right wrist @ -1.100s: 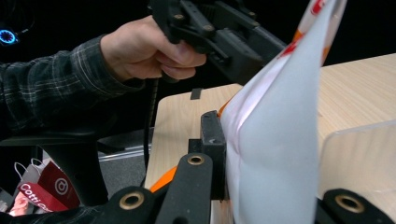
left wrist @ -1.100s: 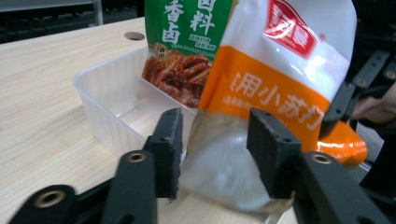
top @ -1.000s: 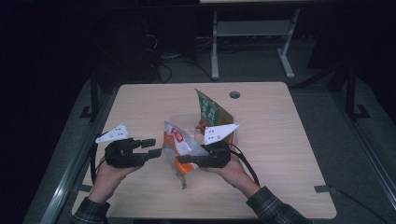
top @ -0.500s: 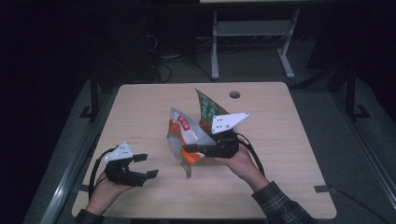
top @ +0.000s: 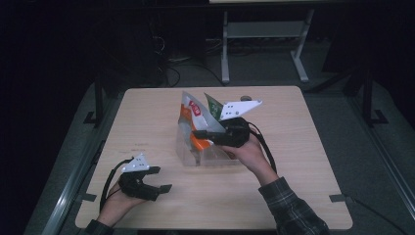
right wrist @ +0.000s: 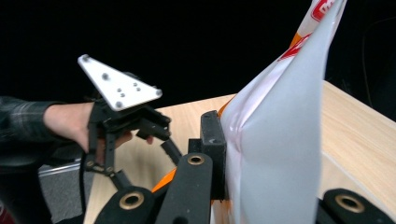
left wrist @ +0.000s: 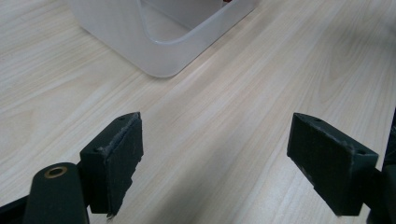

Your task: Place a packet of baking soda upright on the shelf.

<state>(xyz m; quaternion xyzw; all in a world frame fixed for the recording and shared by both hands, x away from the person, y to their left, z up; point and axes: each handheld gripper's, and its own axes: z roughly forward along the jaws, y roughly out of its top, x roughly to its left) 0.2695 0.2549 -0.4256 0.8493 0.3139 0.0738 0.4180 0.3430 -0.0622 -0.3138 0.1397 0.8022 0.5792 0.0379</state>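
High view showed the right gripper (top: 199, 133) clamped on an orange and white snack bag (top: 192, 120), held up over the clear box (top: 208, 157). Near the box, the left gripper (top: 163, 179) sat low on the counter (top: 303, 147); its jaws had just been opening, with nothing between them.

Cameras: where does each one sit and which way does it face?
High view: above the person's side, facing forward and down on the table; both forearms show.
Left gripper view: on the left gripper, facing the clear bin; open jaws.
Right gripper view: on the right gripper, jaws shut on the snack bag; the left hand beyond.
Shared: bag, bin.
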